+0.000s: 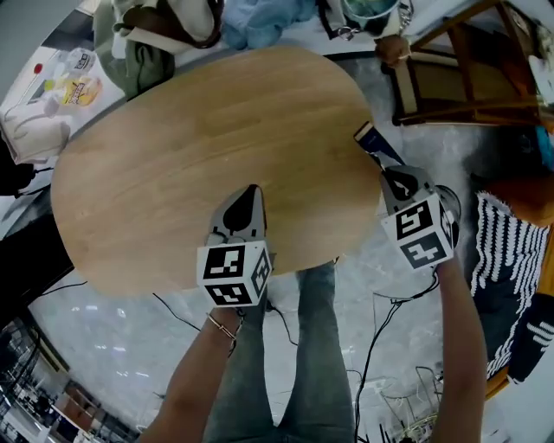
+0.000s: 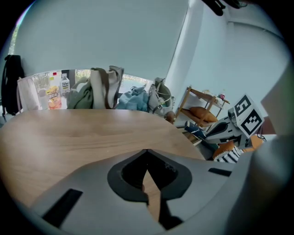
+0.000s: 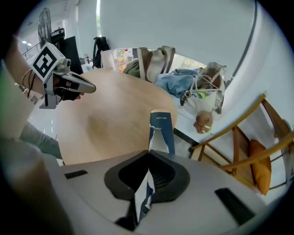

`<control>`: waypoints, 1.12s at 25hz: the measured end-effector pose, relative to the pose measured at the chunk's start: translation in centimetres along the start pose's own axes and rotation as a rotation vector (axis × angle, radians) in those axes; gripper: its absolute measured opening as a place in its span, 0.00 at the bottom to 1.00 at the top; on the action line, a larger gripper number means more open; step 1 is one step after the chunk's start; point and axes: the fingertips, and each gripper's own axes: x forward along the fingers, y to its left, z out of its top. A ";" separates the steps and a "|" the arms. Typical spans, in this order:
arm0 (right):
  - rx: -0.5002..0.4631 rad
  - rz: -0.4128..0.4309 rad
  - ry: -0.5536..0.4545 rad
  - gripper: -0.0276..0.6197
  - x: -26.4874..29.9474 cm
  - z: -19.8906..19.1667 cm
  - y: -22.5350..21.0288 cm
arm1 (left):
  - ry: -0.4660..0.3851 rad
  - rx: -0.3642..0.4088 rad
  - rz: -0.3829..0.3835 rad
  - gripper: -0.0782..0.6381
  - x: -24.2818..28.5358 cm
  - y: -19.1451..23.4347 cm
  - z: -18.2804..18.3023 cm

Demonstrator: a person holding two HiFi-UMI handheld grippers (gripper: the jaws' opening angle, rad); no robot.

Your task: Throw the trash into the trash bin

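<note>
A torn dark blue and white wrapper (image 3: 161,132) sticks up from between the pads of my right gripper (image 3: 149,154), which is shut on it. In the head view that gripper (image 1: 383,166) hangs over the right rim of the oval wooden table (image 1: 199,138), the wrapper (image 1: 372,141) pointing away from me. My left gripper (image 1: 251,192) hovers over the table's near edge. Its tips (image 2: 147,151) meet, with only tabletop showing behind them. No trash bin shows in any view.
Bags and a blue cloth (image 1: 260,22) crowd the table's far side. A wooden chair (image 1: 467,78) stands at the right, a striped cloth (image 1: 506,260) lies below it, and cables (image 1: 381,329) trail on the glossy floor by the person's legs (image 1: 303,363).
</note>
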 end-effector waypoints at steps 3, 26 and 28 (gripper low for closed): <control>0.067 -0.028 0.010 0.06 -1.8 -4.7 -1.6 | 0.021 0.047 -0.050 0.12 1.1 -4.5 -0.5; 0.574 -0.143 0.087 0.06 -7.1 -35.7 -4.9 | 0.158 0.311 -0.326 0.12 9.2 -32.2 -7.7; 0.595 -0.135 0.080 0.06 -6.4 -36.1 -5.0 | 0.165 0.317 -0.328 0.12 9.8 -32.7 -8.1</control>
